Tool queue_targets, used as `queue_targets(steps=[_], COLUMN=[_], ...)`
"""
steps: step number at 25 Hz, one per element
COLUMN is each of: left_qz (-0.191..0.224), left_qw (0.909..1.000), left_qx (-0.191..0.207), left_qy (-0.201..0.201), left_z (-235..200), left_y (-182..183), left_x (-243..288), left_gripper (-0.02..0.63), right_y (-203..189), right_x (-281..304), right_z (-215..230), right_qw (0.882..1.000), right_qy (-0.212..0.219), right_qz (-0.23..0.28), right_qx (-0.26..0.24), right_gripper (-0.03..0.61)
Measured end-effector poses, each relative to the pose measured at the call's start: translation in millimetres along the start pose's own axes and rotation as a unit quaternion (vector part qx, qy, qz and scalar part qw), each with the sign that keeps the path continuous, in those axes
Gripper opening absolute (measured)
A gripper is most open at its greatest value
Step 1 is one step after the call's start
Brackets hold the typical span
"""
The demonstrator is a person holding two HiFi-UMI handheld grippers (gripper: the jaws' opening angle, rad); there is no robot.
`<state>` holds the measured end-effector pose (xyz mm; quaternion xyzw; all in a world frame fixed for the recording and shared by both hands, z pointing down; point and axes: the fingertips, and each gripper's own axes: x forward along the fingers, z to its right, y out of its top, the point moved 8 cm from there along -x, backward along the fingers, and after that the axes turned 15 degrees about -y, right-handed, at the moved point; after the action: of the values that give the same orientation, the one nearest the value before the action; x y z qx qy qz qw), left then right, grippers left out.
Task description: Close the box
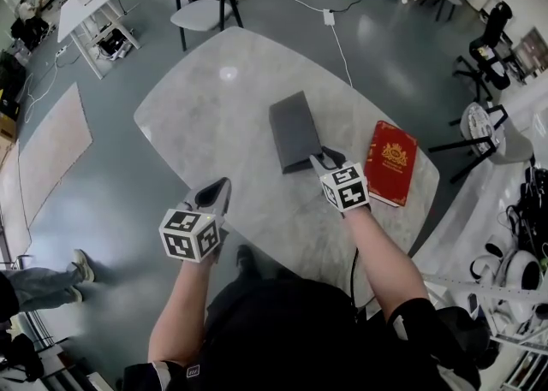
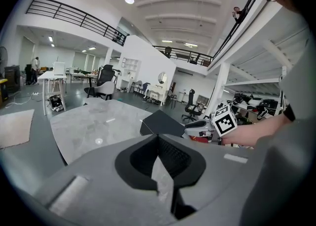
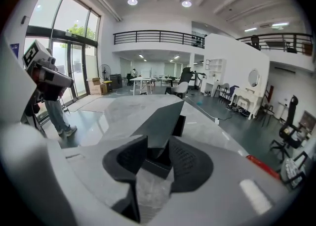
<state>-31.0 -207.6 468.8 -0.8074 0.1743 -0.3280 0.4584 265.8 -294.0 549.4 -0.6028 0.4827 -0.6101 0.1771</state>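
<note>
Head view: we see the box (image 1: 294,131), a flat, matte dark-grey rectangle, lying at the centre of the marble table (image 1: 214,115). Its long axis runs almost straight up and down the frame, with the near end tipped slightly right. Our right gripper (image 1: 325,161) sits at that near end, jaws parted around the lid's edge, with a black base showing beneath. Our left gripper (image 1: 216,192) hangs at lower left, jaws together and empty.
</note>
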Motion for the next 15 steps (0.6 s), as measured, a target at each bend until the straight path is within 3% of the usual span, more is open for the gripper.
queue_targets(steps=[5, 11, 15], left_qz=[0.0, -0.002, -0.007], left_qw=[1.0, 0.9999, 0.9999], left_qx=[-0.002, -0.001, -0.007], left_qy=[-0.009, -0.01, -0.006], left_z=[5.0, 4.0, -0.2], left_y=[-3.2, -6.1, -10.1], left_x=[2.8, -1.8, -6.5], left_gripper=[0.006, 0.006, 0.006], right_y=[-4.2, -21.2, -37.3], right_x=[9.3, 15.0, 30.6], right_z=[-6.7, 2.5, 2.7], right_qw=[0.999, 0.998, 0.995], right_qy=[0.027, -0.006, 0.008], right_qz=[-0.016, -0.049, -0.096], right_qx=[-0.029, -0.027, -0.006], right_gripper=[0.141, 0.143, 0.215])
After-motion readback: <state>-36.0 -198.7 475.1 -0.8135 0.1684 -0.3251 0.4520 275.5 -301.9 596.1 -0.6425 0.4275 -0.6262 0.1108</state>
